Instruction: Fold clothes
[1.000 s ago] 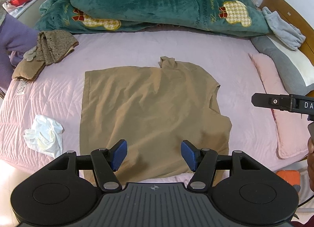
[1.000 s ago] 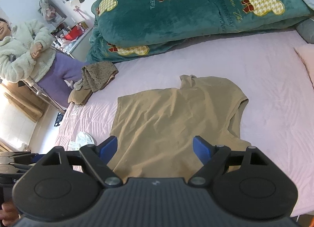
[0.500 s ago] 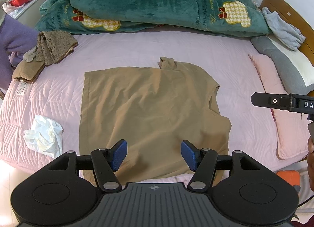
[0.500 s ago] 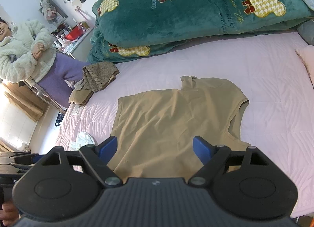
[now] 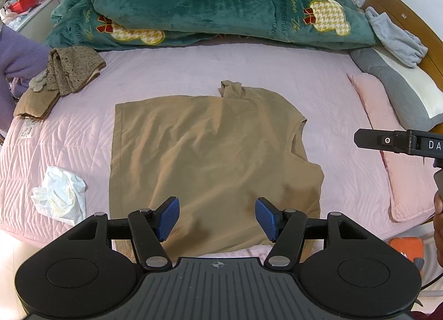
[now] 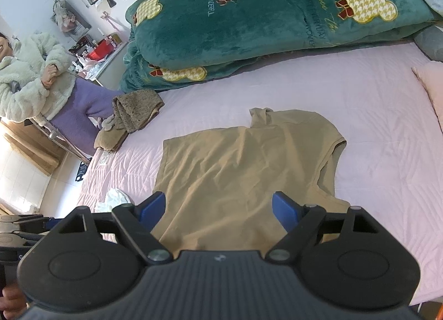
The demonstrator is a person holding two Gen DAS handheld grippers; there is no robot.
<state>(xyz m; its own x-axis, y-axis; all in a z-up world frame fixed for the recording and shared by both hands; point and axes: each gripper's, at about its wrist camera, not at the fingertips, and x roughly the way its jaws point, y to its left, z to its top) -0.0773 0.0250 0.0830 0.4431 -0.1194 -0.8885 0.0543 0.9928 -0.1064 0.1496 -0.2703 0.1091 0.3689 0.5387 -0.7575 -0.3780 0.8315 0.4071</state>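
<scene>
A tan shirt (image 5: 210,153) lies spread flat on my pink bed (image 5: 193,70), its near hem at the bed's front edge. My left gripper (image 5: 216,219) and right gripper (image 6: 218,209) both hover above that hem, jaws spread wide, holding nothing. A green blanket (image 5: 221,1) is heaped beyond the shirt.

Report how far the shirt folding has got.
Done: the tan shirt lies spread flat on the pink bed sheet, far sleeve tucked in at the top edge. In hand: nothing; the left gripper and right gripper are both open above its near edge. Left: the folds themselves, plus the brown clothes pile.
</scene>
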